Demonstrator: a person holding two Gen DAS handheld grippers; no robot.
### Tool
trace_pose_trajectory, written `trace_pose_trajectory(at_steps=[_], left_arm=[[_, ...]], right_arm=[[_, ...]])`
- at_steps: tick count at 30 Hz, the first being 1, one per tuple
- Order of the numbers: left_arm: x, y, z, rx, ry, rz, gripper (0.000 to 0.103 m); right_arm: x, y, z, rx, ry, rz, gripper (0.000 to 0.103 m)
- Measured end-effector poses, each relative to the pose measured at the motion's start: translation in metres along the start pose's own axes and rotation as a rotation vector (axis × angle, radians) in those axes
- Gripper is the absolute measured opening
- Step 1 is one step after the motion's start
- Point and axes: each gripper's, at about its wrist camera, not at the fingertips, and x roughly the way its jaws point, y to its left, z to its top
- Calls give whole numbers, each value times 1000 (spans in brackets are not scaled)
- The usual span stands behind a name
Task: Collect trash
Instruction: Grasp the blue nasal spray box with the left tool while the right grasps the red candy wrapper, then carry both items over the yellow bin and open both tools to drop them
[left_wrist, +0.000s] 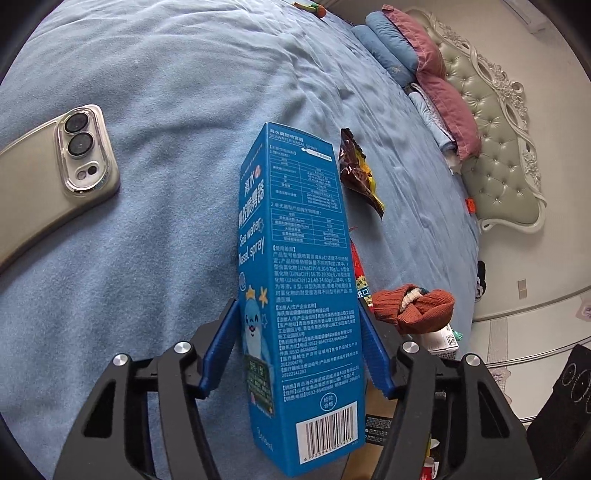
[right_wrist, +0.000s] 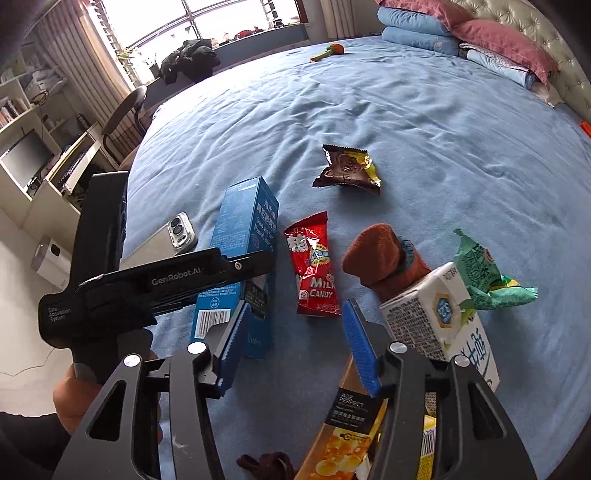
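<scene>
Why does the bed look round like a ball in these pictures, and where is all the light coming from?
Both wrist views use fisheye lenses, so the flat blue bed bulges and the corners go black. In the right wrist view, daylight pours through the window, which is washed out white. In the left wrist view, the blue box close to the lens is sharp, its print readable; the light is soft, without hard shadows.

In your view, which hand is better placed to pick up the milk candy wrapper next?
Right: the right gripper is open, empty, just short of the milk candy wrapper; the left gripper clasps the nasal spray box.
</scene>
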Motion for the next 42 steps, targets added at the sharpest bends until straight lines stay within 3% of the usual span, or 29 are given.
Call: trace_pose_trajectory(at_steps=[6, 13, 14, 15, 20, 26, 32, 37, 42], left_arm=[[-22, 11, 3, 23, -6, -39, 62], [-13, 18, 11, 50, 51, -53, 61], [-12, 18, 11, 52, 59, -57, 61], [-10, 19, 11, 52, 65, -61, 61], [-10, 21, 14, 79, 68, -74, 61], [-15, 23, 13, 103, 65, -103, 61], [-30, 18, -3, 136, 76, -146, 61], [-45, -10, -35, 228, 126, -207, 61], [-48, -59, -93, 354, 227, -288, 61]], right_arm=[[32, 8, 22, -4, 55, -116, 47], [75, 3, 36, 32, 150, -193, 47], [79, 3, 36, 39, 162, -206, 44], [83, 3, 36, 40, 170, -211, 33], [80, 9, 32, 22, 140, -245, 31], [49, 26, 21, -21, 59, -277, 30], [0, 36, -11, -20, -15, -330, 30], [-67, 27, -65, 65, -114, -352, 30], [-141, 10, -146, 202, -210, -414, 30]])
